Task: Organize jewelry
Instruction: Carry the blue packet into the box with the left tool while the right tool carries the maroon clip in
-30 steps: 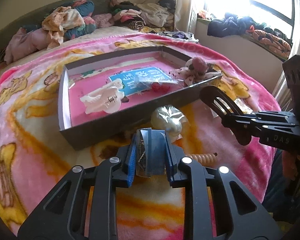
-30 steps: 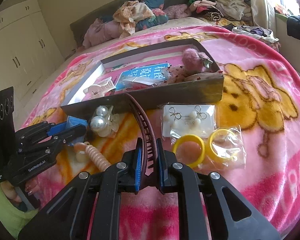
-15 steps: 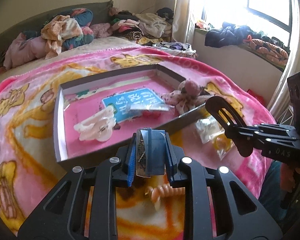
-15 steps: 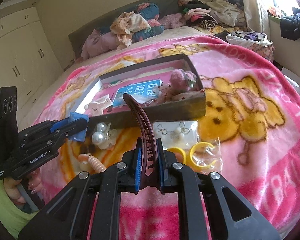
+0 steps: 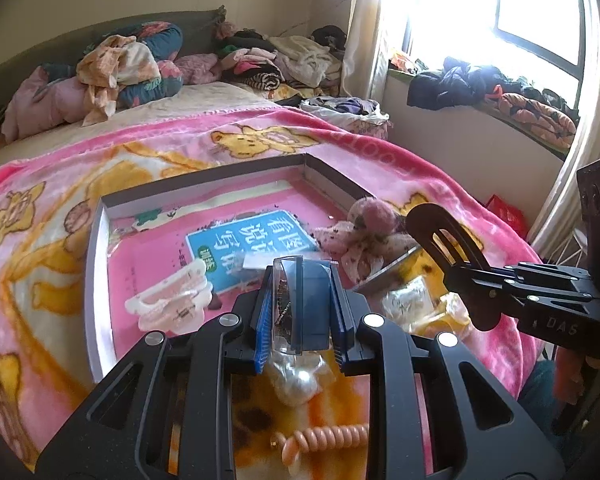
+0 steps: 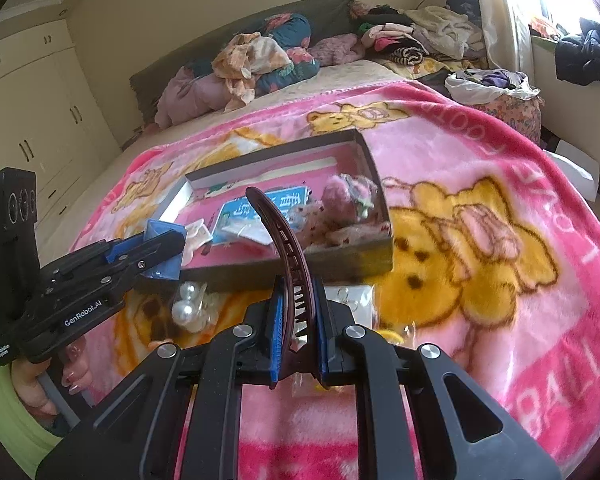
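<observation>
Maroon hair clip [image 6: 281, 240] is clamped upright in your right gripper [image 6: 296, 332], and your left gripper [image 5: 300, 312] pinches a small blue packet [image 5: 314, 300]; both hang just short of the shallow box [image 5: 96, 280], so dropping them in looks easy

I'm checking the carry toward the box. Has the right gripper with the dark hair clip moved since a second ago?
Yes. The right gripper has lifted and advanced toward the box: the yellow bangles now sit mostly hidden under its fingers, and the hair clip overlaps the box.
</observation>
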